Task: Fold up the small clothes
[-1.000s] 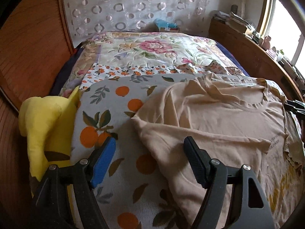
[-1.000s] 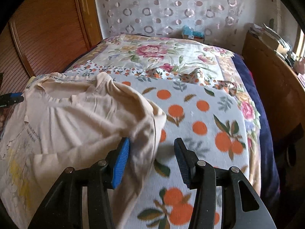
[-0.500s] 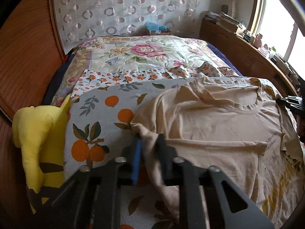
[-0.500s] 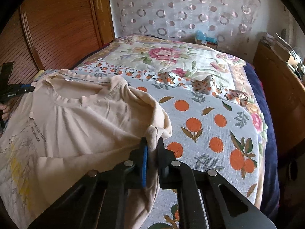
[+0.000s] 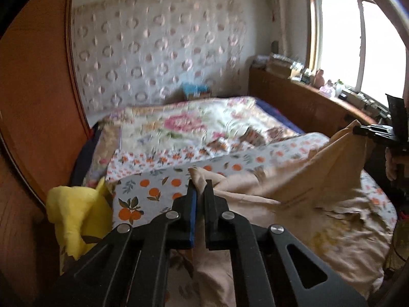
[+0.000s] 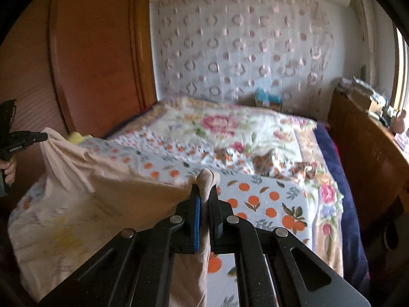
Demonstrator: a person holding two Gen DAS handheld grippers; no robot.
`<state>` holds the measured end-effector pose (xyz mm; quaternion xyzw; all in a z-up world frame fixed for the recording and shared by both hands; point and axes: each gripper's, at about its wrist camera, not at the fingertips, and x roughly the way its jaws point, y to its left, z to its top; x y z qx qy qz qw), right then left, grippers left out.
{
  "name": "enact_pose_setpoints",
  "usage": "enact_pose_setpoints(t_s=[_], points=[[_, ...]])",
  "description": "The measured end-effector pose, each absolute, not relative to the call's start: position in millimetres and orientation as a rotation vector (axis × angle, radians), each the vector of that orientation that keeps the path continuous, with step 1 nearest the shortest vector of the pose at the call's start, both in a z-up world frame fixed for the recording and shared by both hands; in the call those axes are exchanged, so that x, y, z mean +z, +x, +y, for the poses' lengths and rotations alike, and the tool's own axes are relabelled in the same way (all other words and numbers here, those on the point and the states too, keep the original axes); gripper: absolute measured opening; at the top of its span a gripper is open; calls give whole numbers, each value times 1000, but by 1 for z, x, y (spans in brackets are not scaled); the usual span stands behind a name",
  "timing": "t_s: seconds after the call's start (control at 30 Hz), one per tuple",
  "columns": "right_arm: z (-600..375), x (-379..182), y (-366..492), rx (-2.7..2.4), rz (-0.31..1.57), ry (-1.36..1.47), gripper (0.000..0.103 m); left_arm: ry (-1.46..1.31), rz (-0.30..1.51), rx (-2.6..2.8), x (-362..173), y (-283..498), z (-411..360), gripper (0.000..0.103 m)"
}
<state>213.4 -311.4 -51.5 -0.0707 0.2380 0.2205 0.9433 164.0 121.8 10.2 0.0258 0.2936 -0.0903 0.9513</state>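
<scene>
Both pairs of jaws are clamped on cloth: the left gripper (image 5: 200,192) pinches a bunched edge of the beige T-shirt (image 5: 294,186), and the right gripper (image 6: 204,194) is closed on another bunch of the same garment, a knob of fabric poking up between its fingers. From each pinch the shirt runs in a taut, raised ridge toward the other gripper, so the held edge is up off the bed while the rest of the shirt sags and lies rumpled on the orange-print blanket (image 6: 268,204). A faint yellow print shows on the lower part of the cloth. Beyond it, a floral quilt (image 5: 184,125) covers the far half of the bed, and a yellow plush toy (image 5: 74,217) sits at the bed's left edge. Judging by this, the fold is only starting: the shirt is gripped and raised, no crease is laid, and the carry-over, smoothing and further folds all remain.
</scene>
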Motion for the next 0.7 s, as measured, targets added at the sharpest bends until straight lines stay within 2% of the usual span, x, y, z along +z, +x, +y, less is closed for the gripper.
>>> enact_pose_setpoints(t_s=[0.37, 0.7], points=[[-349, -59, 69, 478, 428, -148, 5, 33, 522, -198, 20, 23, 124, 5], [-367, -54, -5, 432, 435, -181, 5, -6, 507, -181, 20, -42, 128, 5]])
